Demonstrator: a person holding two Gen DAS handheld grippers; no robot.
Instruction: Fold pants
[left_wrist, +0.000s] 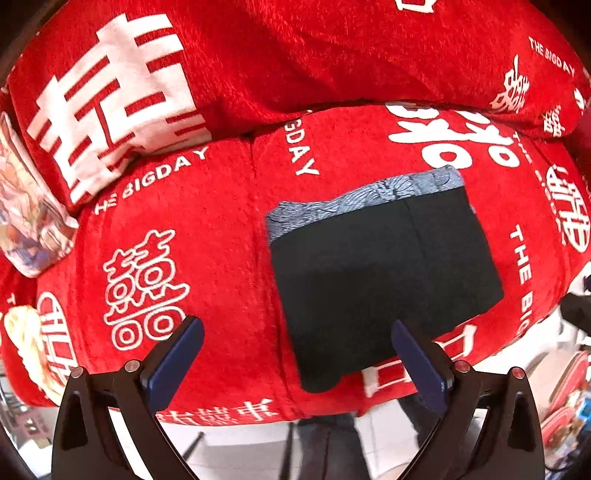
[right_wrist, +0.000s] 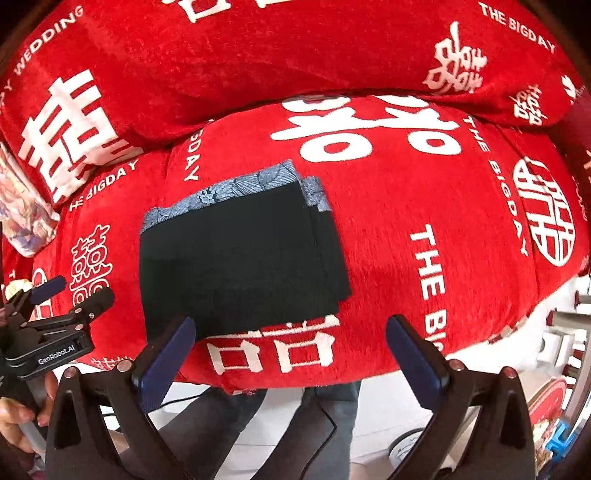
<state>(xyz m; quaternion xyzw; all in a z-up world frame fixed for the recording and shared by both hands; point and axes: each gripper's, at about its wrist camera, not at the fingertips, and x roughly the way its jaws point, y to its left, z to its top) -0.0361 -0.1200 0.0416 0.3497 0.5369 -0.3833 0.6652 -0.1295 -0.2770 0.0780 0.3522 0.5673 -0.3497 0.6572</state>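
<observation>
I read the pants (left_wrist: 384, 280) as already folded: a compact black rectangle on the red cushion (left_wrist: 207, 229), patterned grey waistband toward the backrest. My left gripper (left_wrist: 297, 349) hangs over the cushion's front edge, jaws wide apart and empty, its right finger just overlapping the pants' near edge in view; whether it touches them I can't tell. My right gripper (right_wrist: 290, 341) is likewise spread and empty, near the pants' front corner. Both sit back, probably to leave the fold undisturbed.

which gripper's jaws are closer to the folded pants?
The right gripper: its left fingertip overlaps the near edge of the black pants. The left gripper is off to the left of them. Both open, empty.
</observation>
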